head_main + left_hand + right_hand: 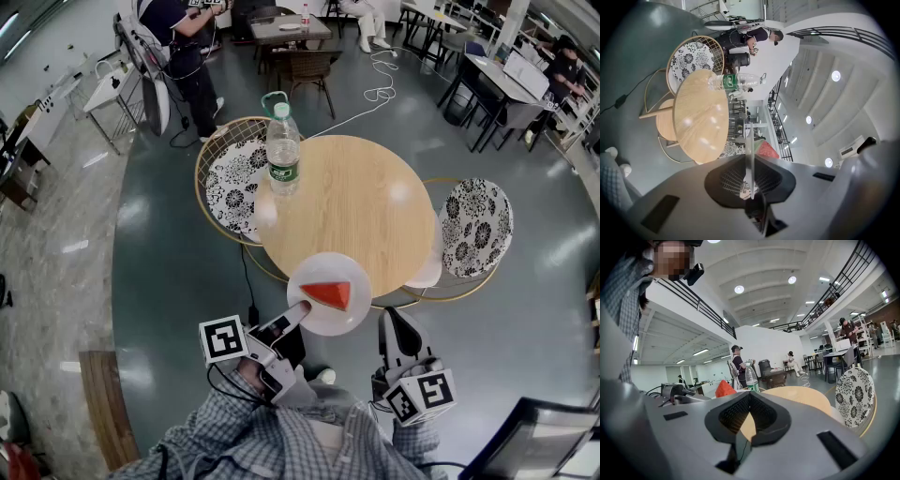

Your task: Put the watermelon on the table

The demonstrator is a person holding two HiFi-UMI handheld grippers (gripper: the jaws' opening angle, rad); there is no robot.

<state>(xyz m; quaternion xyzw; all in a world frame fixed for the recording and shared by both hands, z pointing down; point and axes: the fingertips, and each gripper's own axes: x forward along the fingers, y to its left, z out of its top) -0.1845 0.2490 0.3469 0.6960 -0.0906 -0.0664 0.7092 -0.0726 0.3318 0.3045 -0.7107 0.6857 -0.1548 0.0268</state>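
Note:
A red wedge of watermelon (328,294) lies on a small white plate (322,323) that overlaps the near edge of the round wooden table (352,202). My left gripper (300,310) is shut on the plate's left rim. In the left gripper view the plate (749,161) shows edge-on between the jaws of the left gripper (749,157), with the watermelon (767,150) beyond. I cannot tell whether the plate rests on the table. My right gripper (391,317) hangs shut and empty just right of the plate; the right gripper (750,395) shows its fingertips touching.
A clear water bottle (282,150) with a green label stands at the table's far left. Two chairs with black-and-white patterned cushions stand at the table, one at the left (232,178) and one at the right (476,225). People and other tables are farther back.

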